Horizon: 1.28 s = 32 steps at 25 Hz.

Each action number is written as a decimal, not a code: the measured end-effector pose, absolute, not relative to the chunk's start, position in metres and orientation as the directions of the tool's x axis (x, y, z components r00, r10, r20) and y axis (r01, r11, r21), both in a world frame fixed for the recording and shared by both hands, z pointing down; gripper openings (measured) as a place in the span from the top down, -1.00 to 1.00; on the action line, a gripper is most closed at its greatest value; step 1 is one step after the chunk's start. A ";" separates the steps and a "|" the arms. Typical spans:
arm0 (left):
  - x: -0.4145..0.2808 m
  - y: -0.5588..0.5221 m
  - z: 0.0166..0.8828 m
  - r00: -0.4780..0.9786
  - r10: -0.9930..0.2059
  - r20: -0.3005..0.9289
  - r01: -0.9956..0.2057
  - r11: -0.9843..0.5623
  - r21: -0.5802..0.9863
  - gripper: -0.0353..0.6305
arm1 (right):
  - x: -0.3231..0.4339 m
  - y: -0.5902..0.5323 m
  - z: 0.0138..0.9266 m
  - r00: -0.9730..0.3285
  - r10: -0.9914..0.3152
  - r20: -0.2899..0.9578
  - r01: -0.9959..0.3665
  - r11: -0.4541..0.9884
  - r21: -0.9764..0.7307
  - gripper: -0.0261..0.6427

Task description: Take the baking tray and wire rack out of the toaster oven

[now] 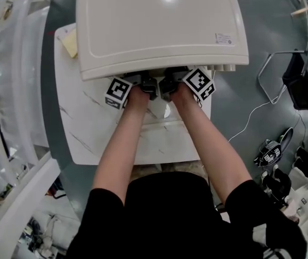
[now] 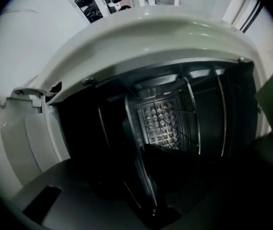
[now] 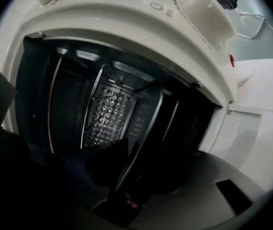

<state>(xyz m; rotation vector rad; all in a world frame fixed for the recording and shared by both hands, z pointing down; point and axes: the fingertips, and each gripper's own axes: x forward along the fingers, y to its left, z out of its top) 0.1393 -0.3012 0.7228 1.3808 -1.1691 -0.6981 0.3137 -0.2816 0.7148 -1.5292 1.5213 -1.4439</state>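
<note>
The baking tray is sitting inside the toaster oven, showing only its thin front rim as a bright strip. The curved wires beside it are probably belonging to the wire rack, though the dark interior is hiding which is which. The left gripper and the right gripper are reaching into the mouth over the lowered door. Each is turned on its side, with one jaw above the rim and one below, and the jaws are looking pinched onto it rather than standing free. By my judgement the door is lying open and the hold is being taken, while drawing out both tray and rack is remaining to do. The oven is standing on a white marbled table with a yellow pad beside it. Grey floor, a white cable and pale shelving are lying around it.
</note>
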 end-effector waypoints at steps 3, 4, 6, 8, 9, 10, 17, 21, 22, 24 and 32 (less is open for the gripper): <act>0.138 -0.302 0.724 0.334 -0.922 0.194 -0.220 0.124 0.968 0.58 | 0.314 -0.280 0.714 -0.213 -0.932 0.292 -0.327 -0.214 -0.921 0.53; 0.139 -0.302 0.725 0.334 -0.922 0.195 -0.207 0.130 0.970 0.59 | 0.315 -0.280 0.715 -0.211 -0.934 0.289 -0.319 -0.213 -0.923 0.54; 0.140 -0.301 0.725 0.333 -0.924 0.188 -0.166 0.139 0.976 0.62 | 0.315 -0.278 0.715 -0.212 -0.934 0.286 -0.308 -0.214 -0.927 0.55; 0.140 -0.296 0.724 0.331 -0.926 0.180 -0.133 0.143 0.981 0.63 | 0.314 -0.273 0.715 -0.213 -0.934 0.288 -0.302 -0.218 -0.928 0.56; 0.138 -0.291 0.725 0.333 -0.924 0.190 -0.136 0.152 0.979 0.64 | 0.314 -0.269 0.714 -0.211 -0.934 0.290 -0.297 -0.221 -0.929 0.56; 0.138 -0.285 0.727 0.337 -0.920 0.200 -0.143 0.160 0.977 0.64 | 0.314 -0.265 0.714 -0.208 -0.934 0.290 -0.289 -0.224 -0.931 0.56; 0.133 -0.251 0.730 0.363 -0.912 0.192 -0.101 0.167 0.981 0.66 | 0.312 -0.231 0.717 -0.211 -0.932 0.294 -0.243 -0.241 -0.940 0.59; 0.133 -0.227 0.730 0.358 -0.910 0.210 -0.082 0.193 0.978 0.67 | 0.312 -0.207 0.716 -0.213 -0.931 0.296 -0.226 -0.248 -0.942 0.61; 0.132 -0.221 0.731 0.360 -0.909 0.210 -0.082 0.193 0.978 0.67 | 0.311 -0.201 0.716 -0.212 -0.932 0.295 -0.227 -0.247 -0.942 0.61; 0.130 -0.209 0.734 0.364 -0.908 0.208 -0.084 0.190 0.978 0.67 | 0.310 -0.190 0.716 -0.210 -0.932 0.294 -0.222 -0.248 -0.943 0.61; 0.128 -0.162 0.726 0.375 -0.903 0.211 -0.084 0.193 0.978 0.67 | 0.307 -0.142 0.712 -0.222 -0.929 0.296 -0.171 -0.262 -0.950 0.63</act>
